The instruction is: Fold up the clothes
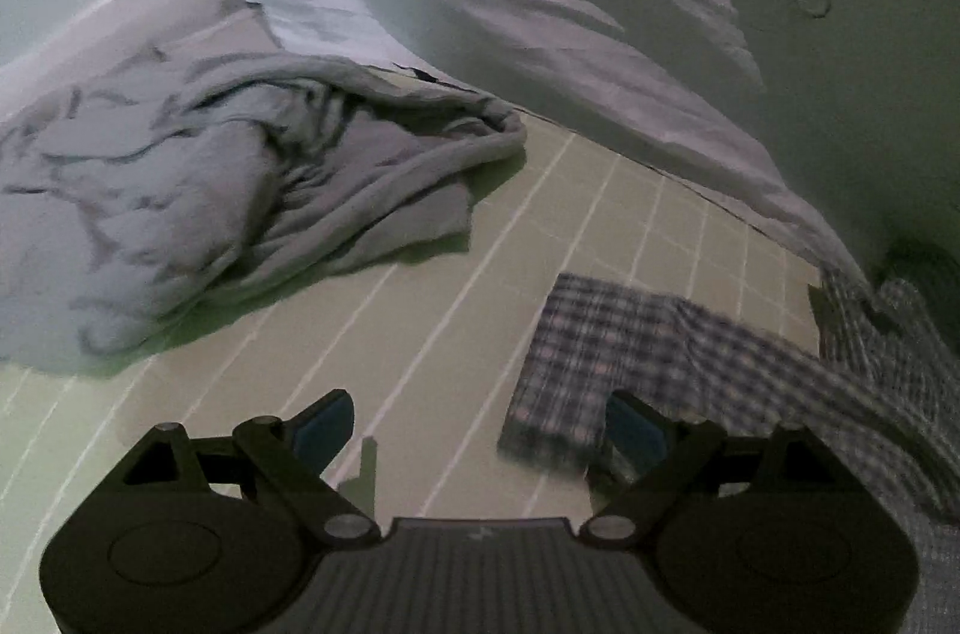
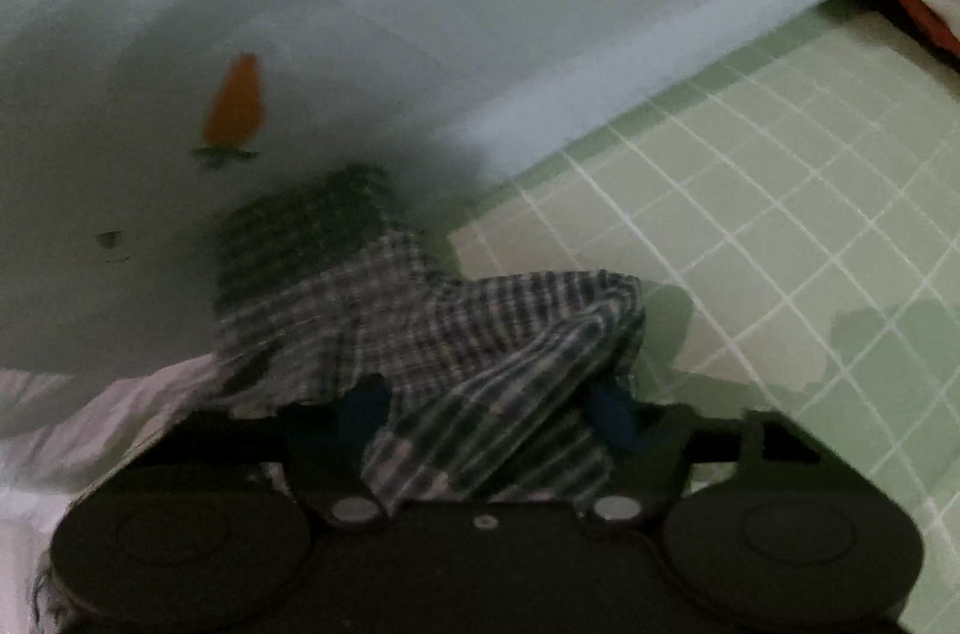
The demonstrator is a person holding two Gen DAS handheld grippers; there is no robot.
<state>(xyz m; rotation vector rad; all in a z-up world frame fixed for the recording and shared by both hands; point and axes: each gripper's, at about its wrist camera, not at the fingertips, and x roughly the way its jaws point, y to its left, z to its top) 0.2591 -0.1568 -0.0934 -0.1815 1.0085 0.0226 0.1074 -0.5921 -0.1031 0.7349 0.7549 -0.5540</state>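
Left gripper point(image 1: 480, 430): fingers spread wide, nothing between them, hovering over the green gridded mat point(image 1: 420, 322). Left wrist view only: a crumpled grey garment point(image 1: 228, 190) lies on the mat at 10 o'clock, and a pale sheet point(image 1: 540, 22) drapes from 12 toward 3 o'clock. The plaid cloth point(image 1: 600, 364) trails in from 4 o'clock, its flat end resting on the mat just ahead of the right-hand finger. Right gripper point(image 2: 489, 415): fingers closed in on a bunched fold of the same plaid cloth point(image 2: 480, 328), which spills back over the gripper body. Right wrist view only: a white wall with an orange carrot sticker point(image 2: 235, 103) at 10 o'clock; mat stretches toward 3 o'clock. Picture blurred.
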